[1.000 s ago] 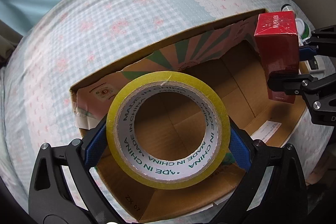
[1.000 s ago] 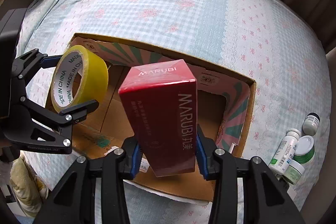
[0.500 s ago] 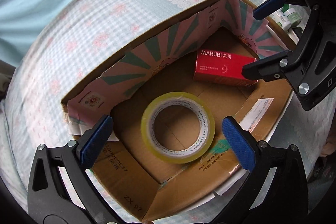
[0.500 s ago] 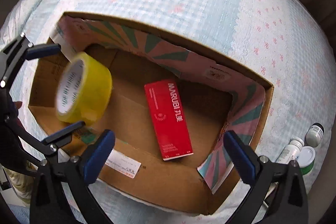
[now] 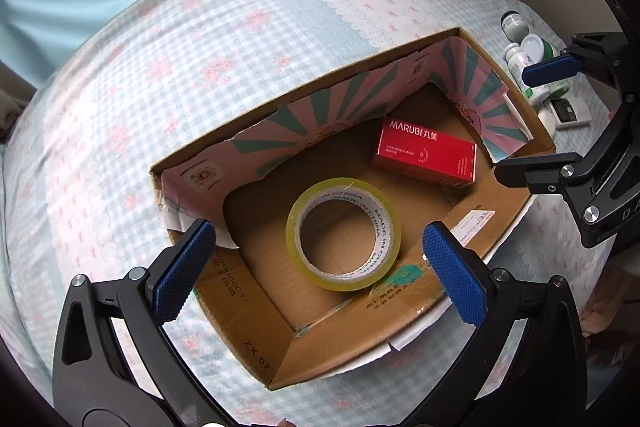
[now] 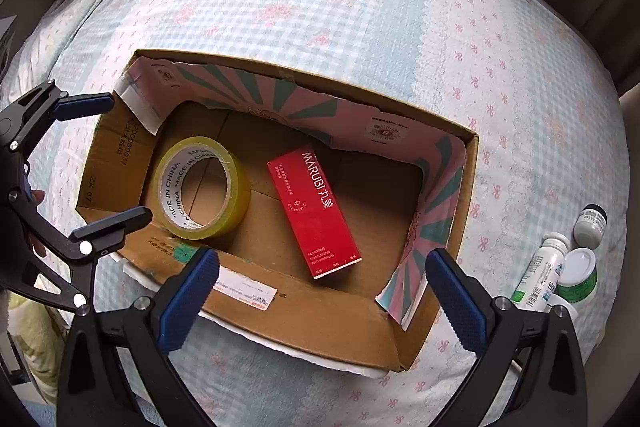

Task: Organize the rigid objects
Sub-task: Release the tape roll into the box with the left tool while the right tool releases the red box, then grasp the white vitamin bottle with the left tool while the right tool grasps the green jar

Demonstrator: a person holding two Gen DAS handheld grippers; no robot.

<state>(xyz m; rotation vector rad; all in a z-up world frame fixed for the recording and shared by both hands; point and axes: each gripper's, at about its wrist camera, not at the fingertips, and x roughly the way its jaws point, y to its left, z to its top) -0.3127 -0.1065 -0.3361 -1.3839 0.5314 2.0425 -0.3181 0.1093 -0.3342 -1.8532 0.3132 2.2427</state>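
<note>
Tape roll (image 5: 344, 235) lies flat on the floor of the cardboard box (image 5: 256, 327), hole facing up; we read "MADE IN CHINA" around its white core. In the right wrist view the same tape roll (image 6: 202, 189) sits toward the left end of the box (image 6: 320, 331), just beside the red carton and, as far as we can tell, not touching it.

Red carton (image 5: 426, 157) lies on its broad face further along the box floor, near the wall lined with pink and green rays. From the right wrist it (image 6: 314, 213) runs slantwise across the middle of the floor, white lettering up.

Our left gripper (image 5: 318, 267) hangs above the tape roll, jaws spread wide and nothing between the blue pads. In the right wrist view it (image 6: 108, 157) shows at the left edge over the box end.

Our right gripper (image 6: 322, 291) is likewise released, jaws at full spread above the near box wall, empty, with the carton lying below. Seen from the left wrist it (image 5: 524, 119) stands over the right end of the box.

The box rests on a blue checked bedspread (image 6: 360, 7) with pink flowers. Outside the box, to its right, a cluster of small bottles and jars (image 6: 568, 267) lies on the cloth. A white label (image 6: 244, 291) is stuck on the near flap.
</note>
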